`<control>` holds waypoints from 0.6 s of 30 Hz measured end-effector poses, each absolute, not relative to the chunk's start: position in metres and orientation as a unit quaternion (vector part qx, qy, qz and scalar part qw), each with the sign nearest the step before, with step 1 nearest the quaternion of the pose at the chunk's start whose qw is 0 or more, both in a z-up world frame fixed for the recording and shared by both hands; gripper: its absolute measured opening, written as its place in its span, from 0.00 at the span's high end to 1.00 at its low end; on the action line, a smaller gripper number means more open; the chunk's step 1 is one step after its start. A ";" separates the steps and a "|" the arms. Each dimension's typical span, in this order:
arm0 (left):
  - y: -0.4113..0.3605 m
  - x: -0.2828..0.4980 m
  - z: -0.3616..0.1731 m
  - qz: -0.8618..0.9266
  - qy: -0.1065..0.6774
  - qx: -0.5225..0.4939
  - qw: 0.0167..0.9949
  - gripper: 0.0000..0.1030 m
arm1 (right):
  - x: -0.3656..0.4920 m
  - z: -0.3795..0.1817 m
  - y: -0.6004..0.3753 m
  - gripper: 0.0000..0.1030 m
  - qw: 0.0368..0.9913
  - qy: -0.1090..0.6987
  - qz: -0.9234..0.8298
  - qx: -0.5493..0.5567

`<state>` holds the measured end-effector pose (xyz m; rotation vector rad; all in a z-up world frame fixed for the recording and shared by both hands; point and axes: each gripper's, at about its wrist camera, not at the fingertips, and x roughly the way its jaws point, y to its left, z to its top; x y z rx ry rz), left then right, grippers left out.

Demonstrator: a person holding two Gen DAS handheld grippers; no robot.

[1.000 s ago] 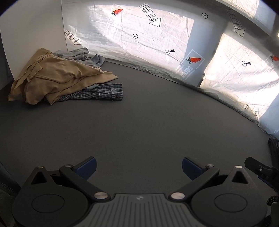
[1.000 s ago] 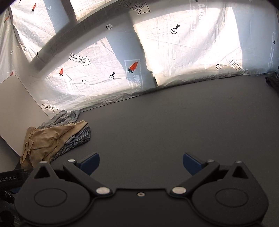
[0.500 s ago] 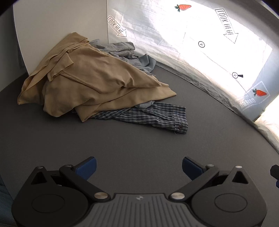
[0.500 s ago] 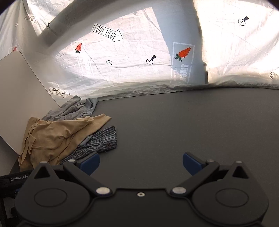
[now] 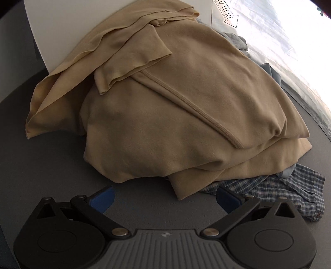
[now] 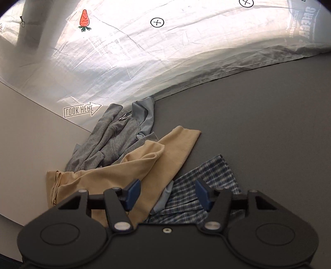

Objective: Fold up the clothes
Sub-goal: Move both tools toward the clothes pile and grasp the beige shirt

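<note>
— Left gripper [image 5: 164, 197]?
— Wide apart, blue pads [image 5: 103, 198] holding nothing. Low over the gray table [image 5: 51, 163], right at the near edge of the clothes pile.

— On top of the pile?
— Tan shirt [image 5: 175, 115], big and lumpy. Leans on the white board [image 5: 66, 22] at the back. One flap folded over near the top, a long seam running down the middle.

— Under the tan shirt?
— Plaid shirt [image 5: 289, 186], blue and white, sticking out at the right. Flat on the table. Touches the left gripper's right finger, or close to it; hard to tell.

— Right gripper [image 6: 167, 193]?
— Spread apart too, gripping nothing. Over the near end of the same pile, one blue pad [image 6: 132, 192] above tan cloth [image 6: 115, 175], the other above plaid [image 6: 209, 175].

— Anything else in the pile?
— Gray hoodie [image 6: 111, 136] with a zipper, at the back by the board [image 6: 31, 144]. A bit of light blue cloth [image 6: 144, 115] beside it, and another light blue bit poking out between tan and plaid.

— Behind the pile?
— White sheet [image 6: 165, 62], bright, with a carrot picture [image 6: 84, 19], a circle mark and a "LOOK HERE" arrow [image 6: 81, 109]. Bottom edge lying on the table [image 6: 269, 124].

— Rest of the table?
— Plain gray, out to the right.
</note>
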<state>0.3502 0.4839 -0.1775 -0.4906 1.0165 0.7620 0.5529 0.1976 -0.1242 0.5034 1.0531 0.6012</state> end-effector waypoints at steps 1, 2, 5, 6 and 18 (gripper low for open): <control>0.491 0.351 -0.182 0.357 0.473 -0.230 0.772 0.00 | 0.557 -0.129 0.210 0.52 0.784 0.495 0.288 0.240; 0.498 0.351 -0.187 0.362 0.475 -0.237 0.766 0.00 | 0.560 -0.134 0.223 0.54 0.775 0.499 0.300 0.247; 0.519 0.347 -0.201 0.364 0.477 -0.275 0.751 0.00 | 0.578 -0.147 0.255 0.55 0.744 0.521 0.315 0.276; 0.525 0.346 -0.205 0.360 0.475 -0.294 0.747 0.00 | 0.583 -0.152 0.263 0.54 0.735 0.530 0.314 0.286; 0.513 0.346 -0.209 0.385 0.456 -0.265 0.757 0.00 | 0.604 -0.173 0.297 0.43 0.703 0.559 0.299 0.323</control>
